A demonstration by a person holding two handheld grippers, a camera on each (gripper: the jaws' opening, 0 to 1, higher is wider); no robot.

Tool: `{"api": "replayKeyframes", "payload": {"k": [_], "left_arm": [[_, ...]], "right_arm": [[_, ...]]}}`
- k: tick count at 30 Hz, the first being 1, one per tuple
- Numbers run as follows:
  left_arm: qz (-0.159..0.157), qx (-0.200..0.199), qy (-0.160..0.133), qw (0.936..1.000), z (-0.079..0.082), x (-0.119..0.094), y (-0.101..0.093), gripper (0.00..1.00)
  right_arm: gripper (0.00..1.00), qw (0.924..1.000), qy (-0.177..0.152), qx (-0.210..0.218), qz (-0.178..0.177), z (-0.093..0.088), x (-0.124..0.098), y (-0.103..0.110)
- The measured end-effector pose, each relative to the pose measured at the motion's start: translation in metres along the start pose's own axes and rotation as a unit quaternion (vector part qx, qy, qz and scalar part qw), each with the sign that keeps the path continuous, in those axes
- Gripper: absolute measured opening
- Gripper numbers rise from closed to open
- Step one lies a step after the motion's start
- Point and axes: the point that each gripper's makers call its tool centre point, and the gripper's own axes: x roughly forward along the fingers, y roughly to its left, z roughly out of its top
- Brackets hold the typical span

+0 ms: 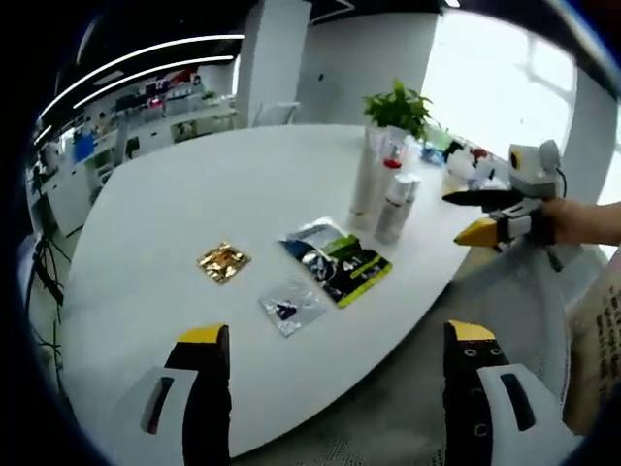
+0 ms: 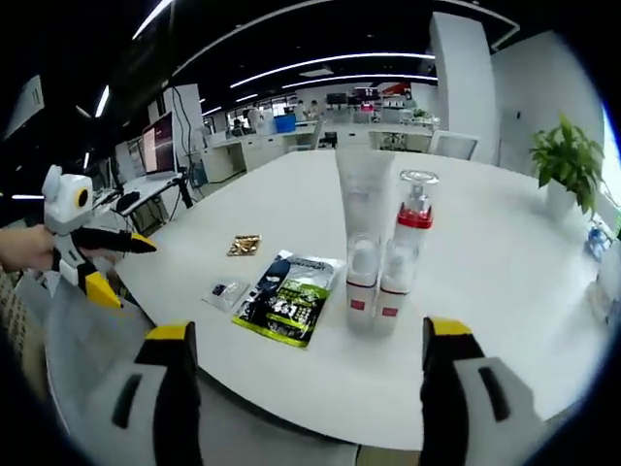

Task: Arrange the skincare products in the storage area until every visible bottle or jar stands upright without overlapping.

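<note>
Both tongs wide apart, left (image 1: 330, 349) and right (image 2: 306, 345), 3 upright bottles (image 2: 380, 262) beside flat sachets (image 2: 286, 299) on white table (image 2: 495, 291).

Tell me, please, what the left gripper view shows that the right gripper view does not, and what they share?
Left gripper view alone: the right gripper, open, coming in from the right beside the bottles. Right gripper view alone: the left gripper, open, at the left past the table edge, and a desk with a monitor. Shared: the white table, the upright tube and two red-labelled bottles, the green sachet, gold packet, small clear packet and potted plant.
</note>
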Motion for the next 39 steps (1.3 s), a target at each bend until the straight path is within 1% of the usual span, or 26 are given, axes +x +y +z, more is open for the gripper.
{"api": "replayKeyframes", "payload": {"k": [2,5,7,11,15,20,24,32,39], "left_arm": [[-0.001,0.003,0.003,1.0000,-0.003,0.000,-0.001,0.92],[0.000,0.017,0.003,0.9999,-0.001,0.002,-0.003,0.94],[0.001,0.014,0.007,0.9999,-0.003,0.003,-0.003,0.94],[0.009,0.009,0.007,0.9999,-0.002,0.002,0.000,0.95],[0.012,0.006,0.008,0.9999,-0.003,0.002,0.001,0.94],[0.012,0.011,0.016,0.9997,-0.005,0.003,0.000,0.94],[0.014,0.007,0.016,0.9997,-0.004,0.005,0.002,0.94],[0.018,0.016,0.025,0.9994,0.000,0.008,0.013,0.95],[0.020,0.033,0.041,0.9984,0.006,0.014,0.031,0.95]], "right_arm": [[0.97,1.0000,-0.004,0.006,-0.002,0.000,0.000,-0.001],[1.00,0.9999,0.001,0.005,-0.009,-0.004,0.001,-0.003],[1.00,0.9999,0.006,0.005,-0.012,-0.007,0.000,-0.005],[1.00,0.9997,-0.004,0.021,-0.013,-0.004,-0.001,-0.008],[1.00,0.9998,0.002,0.017,-0.010,-0.007,-0.001,-0.006],[1.00,0.9997,0.000,0.021,-0.008,-0.008,-0.002,-0.006],[1.00,0.9998,0.002,0.021,-0.004,-0.008,-0.001,-0.004],[1.00,0.9999,0.012,0.004,0.007,-0.010,0.001,0.002],[1.00,0.9998,0.016,0.002,0.006,-0.012,0.003,0.000]]}}
